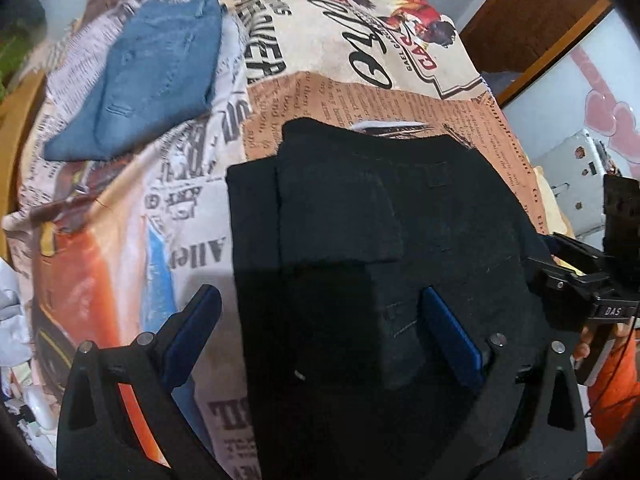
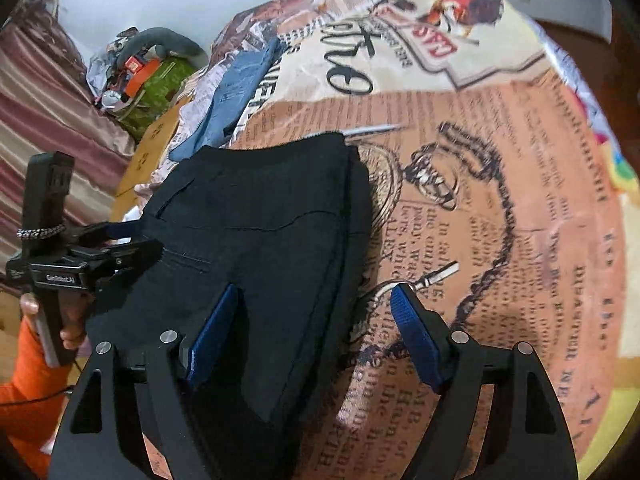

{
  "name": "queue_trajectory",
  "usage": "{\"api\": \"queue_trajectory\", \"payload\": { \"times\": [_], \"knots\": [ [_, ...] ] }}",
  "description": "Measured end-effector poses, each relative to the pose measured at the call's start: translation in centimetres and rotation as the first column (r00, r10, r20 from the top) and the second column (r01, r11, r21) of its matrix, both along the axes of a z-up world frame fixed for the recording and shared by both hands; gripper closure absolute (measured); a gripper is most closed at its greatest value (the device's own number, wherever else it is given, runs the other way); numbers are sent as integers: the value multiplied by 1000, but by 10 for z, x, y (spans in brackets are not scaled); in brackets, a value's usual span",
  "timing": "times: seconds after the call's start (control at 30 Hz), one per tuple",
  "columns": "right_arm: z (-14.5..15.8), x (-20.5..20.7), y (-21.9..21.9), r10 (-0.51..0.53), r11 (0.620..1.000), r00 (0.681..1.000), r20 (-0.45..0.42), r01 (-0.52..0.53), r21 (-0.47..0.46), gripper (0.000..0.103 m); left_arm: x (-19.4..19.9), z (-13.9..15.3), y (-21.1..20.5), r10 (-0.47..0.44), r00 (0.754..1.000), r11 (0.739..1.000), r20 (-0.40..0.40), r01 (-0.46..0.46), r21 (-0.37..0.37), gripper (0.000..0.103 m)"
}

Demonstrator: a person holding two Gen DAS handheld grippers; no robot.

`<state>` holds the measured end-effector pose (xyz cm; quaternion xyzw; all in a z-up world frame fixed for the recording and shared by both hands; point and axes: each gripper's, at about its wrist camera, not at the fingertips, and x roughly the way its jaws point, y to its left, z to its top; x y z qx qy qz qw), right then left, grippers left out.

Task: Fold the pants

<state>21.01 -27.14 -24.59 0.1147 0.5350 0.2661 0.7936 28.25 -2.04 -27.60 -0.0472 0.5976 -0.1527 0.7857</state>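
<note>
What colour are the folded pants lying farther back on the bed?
Faded blue denim: the blue pants show best in the left wrist view.

I note the black pants (image 1: 380, 240) run under my left claw (image 1: 320, 336), near end cut by the frame. Bed cover (image 2: 500, 200) print blurs toward the far edge.
</note>
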Motion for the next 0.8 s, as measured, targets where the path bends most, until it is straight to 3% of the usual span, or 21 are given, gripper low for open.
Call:
{"api": "queue_trajectory", "payload": {
  "times": [0.23, 0.3, 0.4, 0.5, 0.6, 0.67, 0.8],
  "knots": [
    [-5, 12, 1, 15, 998, 1000, -20, -13, 60, 28, 15, -14, 12, 17, 996, 993, -91, -27, -114, 1],
    [-6, 15, 3, 26, 997, 999, -26, -24, 72, 34, 16, -12, 10, 7, 997, 992, -78, -16, -122, 7],
    [-9, 20, 6, 44, 993, 997, -55, -38, 109, 51, 17, -8, 6, -5, 998, 990, -61, -3, -138, 19],
    [-8, 20, 10, 53, 994, 997, -50, -48, 98, 57, 21, -8, 6, 8, 998, 989, -65, -18, -150, 26],
    [-4, 15, 16, 57, 996, 998, -21, -55, 75, 65, 21, -4, 5, 9, 998, 989, -59, -17, -149, 38],
    [2, 12, 19, 56, 998, 998, 14, -57, 38, 71, 19, 3, 6, 7, 999, 990, -33, -12, -137, 53],
    [11, 6, 23, 66, 998, 995, 71, -66, -14, 78, 12, 11, 9, 14, 1000, 992, -11, -15, -129, 61]
  ]
}}
